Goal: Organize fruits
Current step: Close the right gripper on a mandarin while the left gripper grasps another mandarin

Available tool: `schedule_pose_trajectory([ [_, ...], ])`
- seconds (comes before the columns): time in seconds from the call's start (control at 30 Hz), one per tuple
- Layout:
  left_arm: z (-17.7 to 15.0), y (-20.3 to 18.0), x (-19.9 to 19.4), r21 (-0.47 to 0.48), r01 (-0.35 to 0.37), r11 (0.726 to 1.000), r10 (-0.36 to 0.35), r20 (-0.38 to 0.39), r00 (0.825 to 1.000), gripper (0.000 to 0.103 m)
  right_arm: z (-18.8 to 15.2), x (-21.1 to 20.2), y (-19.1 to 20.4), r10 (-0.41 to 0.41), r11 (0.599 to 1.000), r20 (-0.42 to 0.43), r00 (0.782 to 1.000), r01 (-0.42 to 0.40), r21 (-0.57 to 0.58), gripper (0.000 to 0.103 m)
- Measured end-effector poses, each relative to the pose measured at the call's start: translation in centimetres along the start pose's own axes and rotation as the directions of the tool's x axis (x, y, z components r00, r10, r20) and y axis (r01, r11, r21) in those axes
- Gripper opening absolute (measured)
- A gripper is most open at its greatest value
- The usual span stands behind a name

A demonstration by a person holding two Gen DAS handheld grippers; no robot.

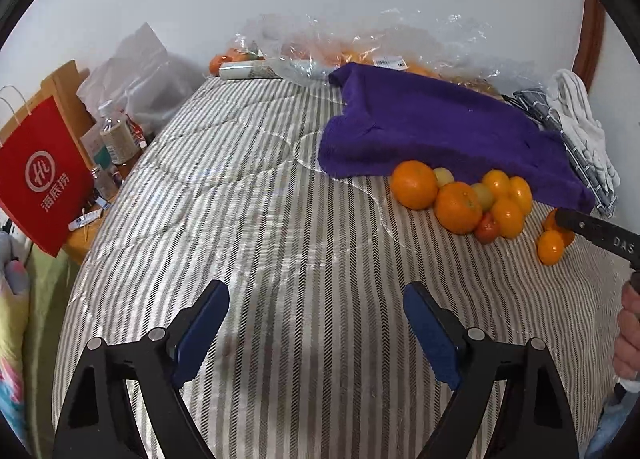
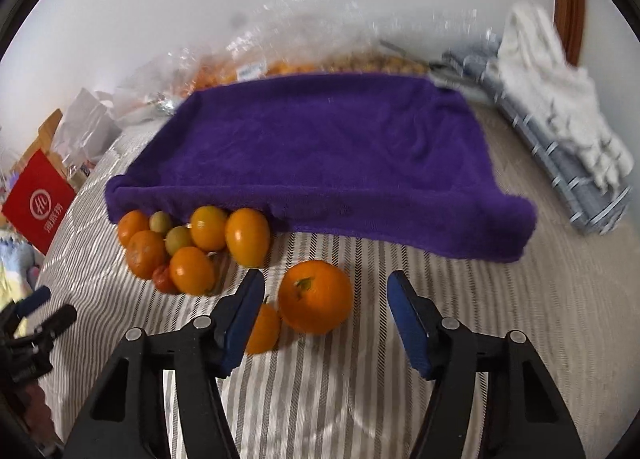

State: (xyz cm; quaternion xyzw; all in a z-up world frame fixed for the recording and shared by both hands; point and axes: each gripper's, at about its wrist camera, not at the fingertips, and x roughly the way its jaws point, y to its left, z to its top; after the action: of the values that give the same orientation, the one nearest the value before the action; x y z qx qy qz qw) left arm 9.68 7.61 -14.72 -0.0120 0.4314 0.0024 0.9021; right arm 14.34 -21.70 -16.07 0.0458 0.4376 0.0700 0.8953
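Note:
A pile of oranges and small fruits (image 1: 468,199) lies on the striped bed cover (image 1: 260,219) at the front edge of a purple towel (image 1: 440,127). Two more oranges (image 1: 551,246) lie to its right, partly behind the right gripper's arm. My left gripper (image 1: 316,323) is open and empty over bare cover, left of the pile. In the right wrist view my right gripper (image 2: 326,307) is open, its fingers on either side of a big orange (image 2: 315,296). A smaller orange (image 2: 262,326) sits behind the left finger. The pile (image 2: 192,247) lies left, under the towel (image 2: 320,163).
Clear plastic bags of oranges (image 1: 360,51) lie behind the towel by the wall. Folded grey and white cloths (image 1: 576,131) lie at right. A red paper bag (image 1: 40,175) and bottles (image 1: 116,135) stand off the bed's left side.

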Motion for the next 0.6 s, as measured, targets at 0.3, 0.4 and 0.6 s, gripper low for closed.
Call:
schedule_pose_trajectory([
  [0.3,2.1,-1.8,1.4,0.019,0.068,0.997,-0.068,-0.003,0.998,0.088,0.1,1.4,-0.1,0.056,0.998,-0.042,0.998,-0.057,-0.023,0.042],
  [0.4,2.8,-2.4,1.7,0.027,0.103,0.994,-0.103,0.003,0.995,0.088,0.1,0.5,-0.9,0.008,0.999,-0.008,1.000,-0.008,-0.036,0.042],
  [0.6,3.0,-3.0,2.9,0.041,0.078,0.996,-0.078,0.004,0.997,0.088,-0.9,0.5,-2.1,-0.035,0.997,-0.008,0.999,0.035,-0.065,0.042],
])
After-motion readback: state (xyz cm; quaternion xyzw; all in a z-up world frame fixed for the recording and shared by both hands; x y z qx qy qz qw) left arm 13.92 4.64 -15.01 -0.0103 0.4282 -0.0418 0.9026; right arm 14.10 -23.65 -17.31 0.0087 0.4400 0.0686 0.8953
